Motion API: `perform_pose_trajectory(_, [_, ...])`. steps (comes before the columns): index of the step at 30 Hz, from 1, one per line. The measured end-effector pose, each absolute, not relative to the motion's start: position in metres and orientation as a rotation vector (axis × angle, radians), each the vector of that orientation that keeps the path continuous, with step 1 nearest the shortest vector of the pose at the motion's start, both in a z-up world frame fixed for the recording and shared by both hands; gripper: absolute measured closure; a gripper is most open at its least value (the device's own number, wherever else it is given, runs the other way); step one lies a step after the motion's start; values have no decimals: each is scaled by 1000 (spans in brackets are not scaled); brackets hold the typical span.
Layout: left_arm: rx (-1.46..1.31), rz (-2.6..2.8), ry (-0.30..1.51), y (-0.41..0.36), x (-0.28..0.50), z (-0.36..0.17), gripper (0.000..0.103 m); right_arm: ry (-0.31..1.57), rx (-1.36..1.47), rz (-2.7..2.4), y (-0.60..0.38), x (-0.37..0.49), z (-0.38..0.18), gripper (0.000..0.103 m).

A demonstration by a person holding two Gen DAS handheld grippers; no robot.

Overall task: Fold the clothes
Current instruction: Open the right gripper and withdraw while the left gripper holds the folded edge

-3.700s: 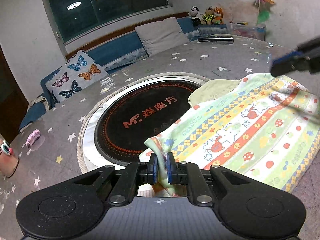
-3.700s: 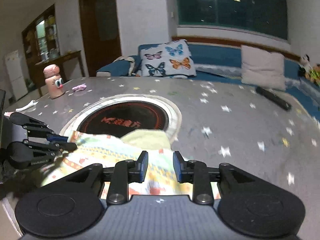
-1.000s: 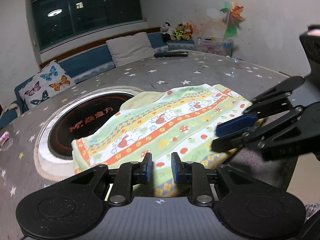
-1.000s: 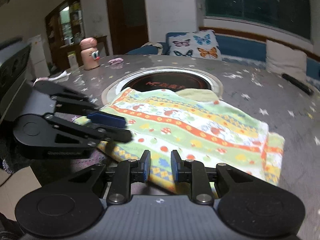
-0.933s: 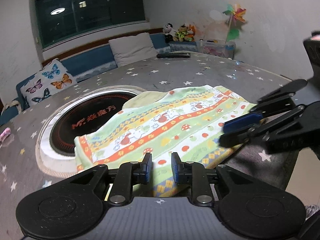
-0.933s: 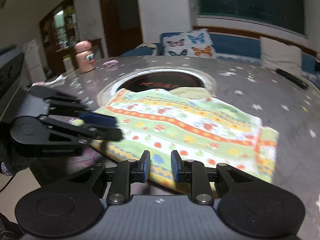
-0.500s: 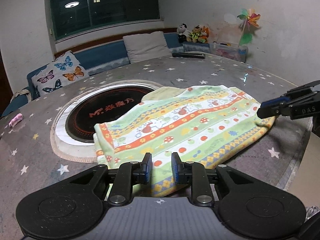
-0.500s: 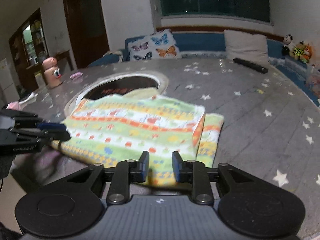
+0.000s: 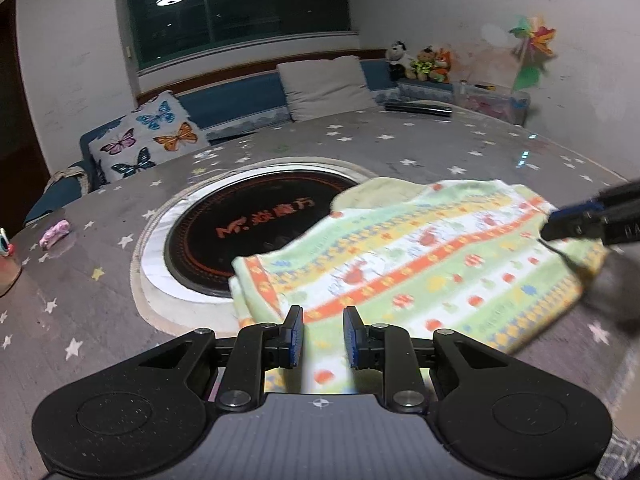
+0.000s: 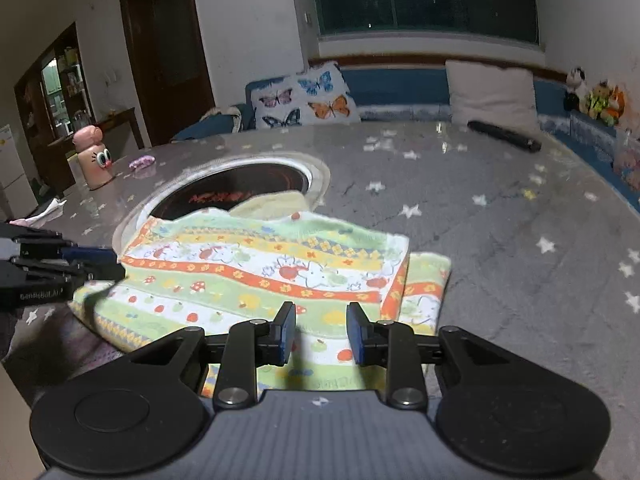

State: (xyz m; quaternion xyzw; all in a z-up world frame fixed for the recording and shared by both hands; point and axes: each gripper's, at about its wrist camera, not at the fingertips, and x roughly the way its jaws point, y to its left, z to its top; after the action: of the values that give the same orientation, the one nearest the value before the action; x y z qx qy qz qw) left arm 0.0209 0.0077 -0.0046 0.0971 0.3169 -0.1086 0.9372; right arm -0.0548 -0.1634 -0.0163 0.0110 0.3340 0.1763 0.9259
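While garment (image 10: 256,276) lies folded, both grippers gape.

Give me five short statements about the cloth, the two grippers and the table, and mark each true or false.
1. The cloth lies on the table. True.
2. The left gripper is clamped on the cloth. False: its jaws stand apart over the cloth's near edge.
3. The cloth partly covers the round black hob. True.
4. The right gripper has its jaws shut. False: they stand open, with cloth showing between them.
5. The cloth is plain white. False: it is striped green, yellow and orange with small printed figures.
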Motion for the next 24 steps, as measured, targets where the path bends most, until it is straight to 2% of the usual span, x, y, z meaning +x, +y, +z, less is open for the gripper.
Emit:
perform_pose_trajectory(15, [226,-150,693,13,74,-11,78,686,30,344,-159,2,-14,76])
perform_pose_trajectory(24, [208,-119,697,22,75,-11,78,709,24,280,-169,26,-21,77])
